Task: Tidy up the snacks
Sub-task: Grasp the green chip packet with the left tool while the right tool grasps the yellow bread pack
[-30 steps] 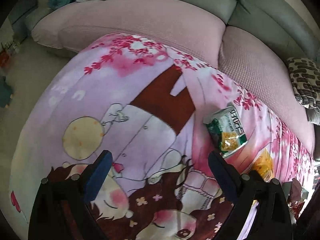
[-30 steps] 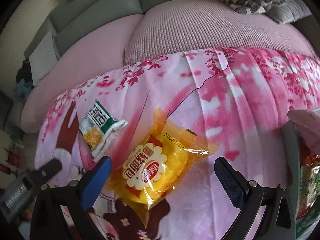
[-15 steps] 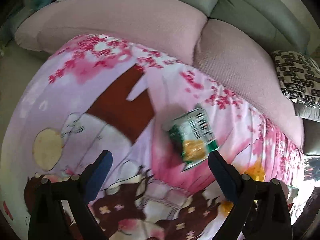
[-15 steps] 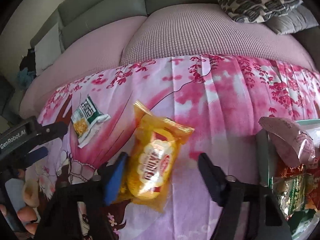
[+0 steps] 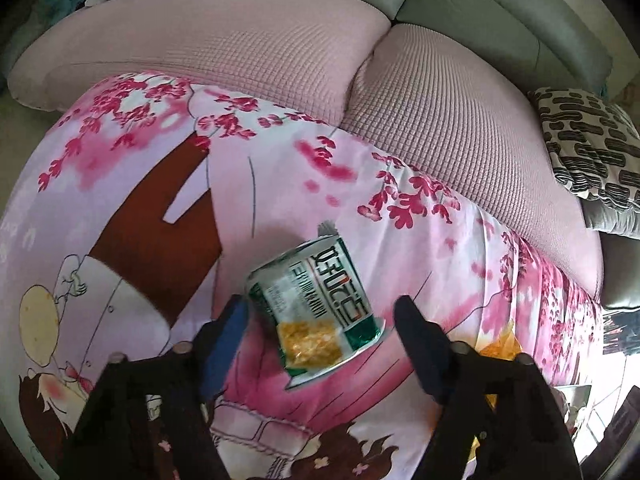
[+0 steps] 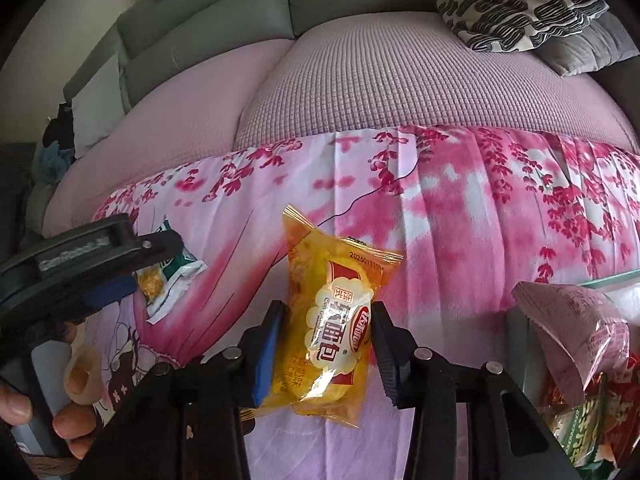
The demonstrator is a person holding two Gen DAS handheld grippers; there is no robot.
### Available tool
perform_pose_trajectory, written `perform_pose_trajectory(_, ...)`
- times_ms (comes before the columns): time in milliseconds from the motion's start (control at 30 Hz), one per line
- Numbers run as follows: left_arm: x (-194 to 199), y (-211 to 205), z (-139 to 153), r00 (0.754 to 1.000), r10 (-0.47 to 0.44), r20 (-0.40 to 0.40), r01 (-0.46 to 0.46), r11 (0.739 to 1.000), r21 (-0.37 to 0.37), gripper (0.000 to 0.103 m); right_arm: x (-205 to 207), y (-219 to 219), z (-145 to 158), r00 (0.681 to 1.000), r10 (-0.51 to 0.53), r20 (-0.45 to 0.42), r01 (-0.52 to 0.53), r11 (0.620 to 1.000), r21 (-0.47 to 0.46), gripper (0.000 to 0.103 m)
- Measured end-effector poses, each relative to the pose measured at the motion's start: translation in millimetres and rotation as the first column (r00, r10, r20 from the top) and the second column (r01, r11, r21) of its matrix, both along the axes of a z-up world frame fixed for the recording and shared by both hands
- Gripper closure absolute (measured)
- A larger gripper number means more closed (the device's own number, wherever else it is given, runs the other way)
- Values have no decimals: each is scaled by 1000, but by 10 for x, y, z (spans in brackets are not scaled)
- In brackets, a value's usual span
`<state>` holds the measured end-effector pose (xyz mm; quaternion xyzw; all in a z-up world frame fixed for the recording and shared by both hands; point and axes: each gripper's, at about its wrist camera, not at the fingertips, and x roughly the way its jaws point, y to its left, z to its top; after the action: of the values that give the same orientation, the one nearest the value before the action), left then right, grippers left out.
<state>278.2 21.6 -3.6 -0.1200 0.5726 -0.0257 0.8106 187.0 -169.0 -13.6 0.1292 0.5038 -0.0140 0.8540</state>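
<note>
Left wrist view: the left gripper (image 5: 320, 320) points down and forward at a pink picture cloth (image 5: 280, 200) spread over a bench. Its jaws are spread wide. A green pack (image 5: 316, 308) lies flat on the cloth between them, closer to the blue left pad. I cannot tell if that pad touches it; the right one does not. Behind the right jaw peeks a bit of yellow pack (image 5: 500, 340); most of it is hidden. A pink sofa (image 5: 280, 48) sits behind the cloth, with a black-and-white pillow (image 5: 588, 148) at the right edge. The low right corner is dark and hard to make out.

Right wrist view: the right gripper (image 6: 328, 340) points forward over the cloth (image 6: 460, 220). Its jaws pinch the yellow pack (image 6: 332, 328) from both sides, and the pack stands upright between them. At the left, the left gripper (image 6: 100, 264) covers part of the green pack (image 6: 172, 280). A hand (image 6: 60, 392) holds its handle; only some fingers show. At the right edge a box (image 6: 516, 320) holds a pink pack (image 6: 576, 328) and other snacks (image 6: 592, 412), cut off by the frame.
</note>
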Motion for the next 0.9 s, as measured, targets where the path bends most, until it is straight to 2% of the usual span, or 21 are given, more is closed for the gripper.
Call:
perform_pose_trajectory(100, 25, -29, -38, 1000, 14, -2, -14, 1000, 17, 45, 3, 1, -4, 1000, 3, -1, -3, 1000, -3, 58)
perform_pose_trajectory(200, -4, -39, -53, 1000, 12, 4, -12, 1000, 21, 47, 12, -7, 0, 1000, 4, -1, -4, 1000, -5, 58)
perform_pose_trajectory(300, -51, -63, -75, 1000, 14, 10, -14, 999, 30, 49, 3, -7, 9, 1000, 5, -6, -5, 1000, -2, 58)
perform_pose_trajectory(567, -331, 56, -42, 997, 68, 20, -68, 998, -13, 53, -140, 25, 96, 1000, 12, 1, -12, 1000, 26, 60)
perform_pose_trajectory(900, -877, 160, 125, 990, 128, 67, -122, 989, -80, 53, -630, 51, 266, 999, 11, 46, -15, 996, 91, 60)
